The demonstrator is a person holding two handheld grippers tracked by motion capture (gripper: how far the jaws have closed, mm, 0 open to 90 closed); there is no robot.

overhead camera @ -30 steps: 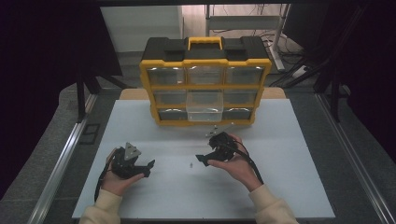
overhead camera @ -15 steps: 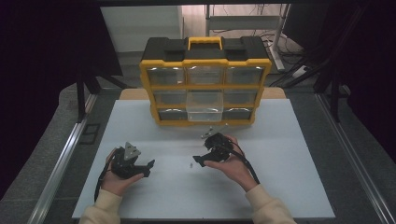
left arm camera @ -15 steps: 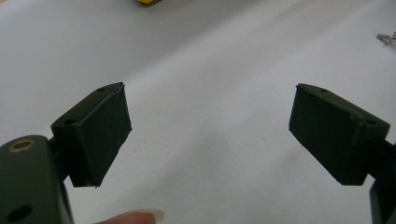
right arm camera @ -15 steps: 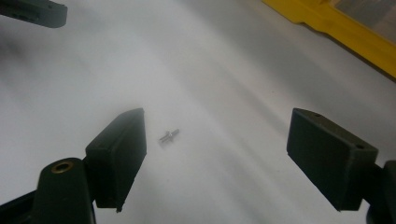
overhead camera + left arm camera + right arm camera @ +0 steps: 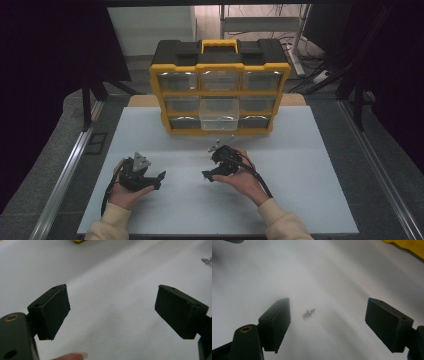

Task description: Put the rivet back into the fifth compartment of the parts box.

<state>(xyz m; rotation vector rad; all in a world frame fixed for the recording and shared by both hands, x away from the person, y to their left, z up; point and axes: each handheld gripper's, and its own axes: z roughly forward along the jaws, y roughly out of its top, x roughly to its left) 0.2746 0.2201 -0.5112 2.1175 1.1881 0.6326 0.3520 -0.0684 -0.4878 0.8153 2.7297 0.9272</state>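
Right hand-held gripper [image 5: 327, 315], jaws wide apart, hovers over a small screw [image 5: 308, 313].

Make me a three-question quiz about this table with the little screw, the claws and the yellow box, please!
1. Where does the small screw lie?
A. On the white table, between the jaws of the right claw
B. Inside a drawer
C. On top of the box

2. What colour is the frame of the organizer box?
A. Red
B. Yellow
C. Green

3. How does the left claw stand?
A. Shut on the screw
B. Shut on nothing
C. Open, holding nothing

Answers: 1 A, the right gripper view shows the screw on the bare table between the two spread jaws. 2 B, the high view shows a yellow frame with a black top. 3 C, the left gripper view shows its jaws wide apart with only table between them.
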